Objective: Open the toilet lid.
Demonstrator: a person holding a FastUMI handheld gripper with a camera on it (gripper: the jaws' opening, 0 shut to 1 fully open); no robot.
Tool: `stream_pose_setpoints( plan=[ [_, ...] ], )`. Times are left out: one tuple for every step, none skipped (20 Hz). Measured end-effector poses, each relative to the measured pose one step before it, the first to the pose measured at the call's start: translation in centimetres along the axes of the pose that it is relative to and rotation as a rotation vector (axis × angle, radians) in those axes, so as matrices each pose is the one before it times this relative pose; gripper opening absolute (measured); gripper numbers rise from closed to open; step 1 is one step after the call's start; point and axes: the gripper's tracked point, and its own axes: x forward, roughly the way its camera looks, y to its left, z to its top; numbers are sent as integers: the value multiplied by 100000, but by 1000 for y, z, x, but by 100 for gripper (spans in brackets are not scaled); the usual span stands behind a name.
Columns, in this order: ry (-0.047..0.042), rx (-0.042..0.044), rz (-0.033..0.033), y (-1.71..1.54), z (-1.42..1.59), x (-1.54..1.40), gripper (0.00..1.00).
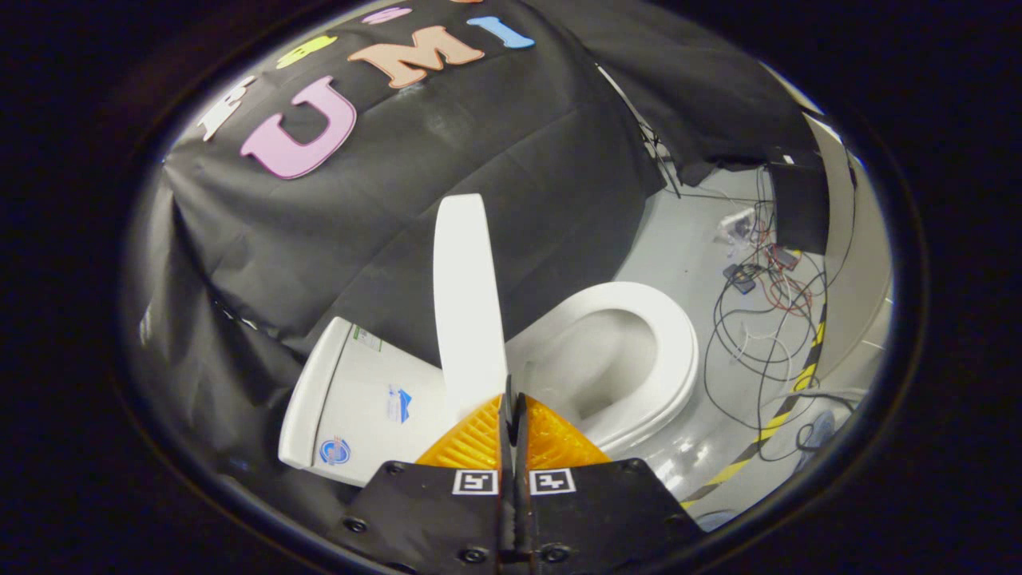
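White cistern (359,399) left of tongs (515,399); toilet lid (467,303) raised, edge-on, just ahead of orange fingers (479,439) — tongs closed, tips together at lid's lower edge, nothing visibly gripped. Seat (671,351) and bowl to right; tangled cables (766,319) on floor beyond.

Pale grey floor (679,239) under the toilet (607,359), loose cables (758,319) (possibly small electronics too) and striped tape (786,399).

Raised lid (465,303) just ahead, bowl (615,351) open
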Motion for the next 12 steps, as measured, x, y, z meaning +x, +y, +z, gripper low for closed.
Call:
stream_pose_setpoints(
  plan=[
    [-1729,-1711,-517,334,149,-38,0],
    [-1210,-1471,37,440,58,36,0],
    [-1607,-258,-51,430,133,-164,0],
    [-1525,-937,11,511,37,-2,0],
    [-1371,-1974,-177,407,-45,-73,0],
    [-1194,-1512,-232,254,-79,-129,0],
    [-1437,-609,158,377,148,-105,0],
    [-879,-197,354,652,-29,-187,0],
    [-1407,-1079,612,572,-35,-134,0],
    [-859,-1919,495,462,-29,43,0],
    [-1463,-1386,-360,459,56,-24,0],
    [-623,-2135,-399,395,-21,5,0]
  ],
)
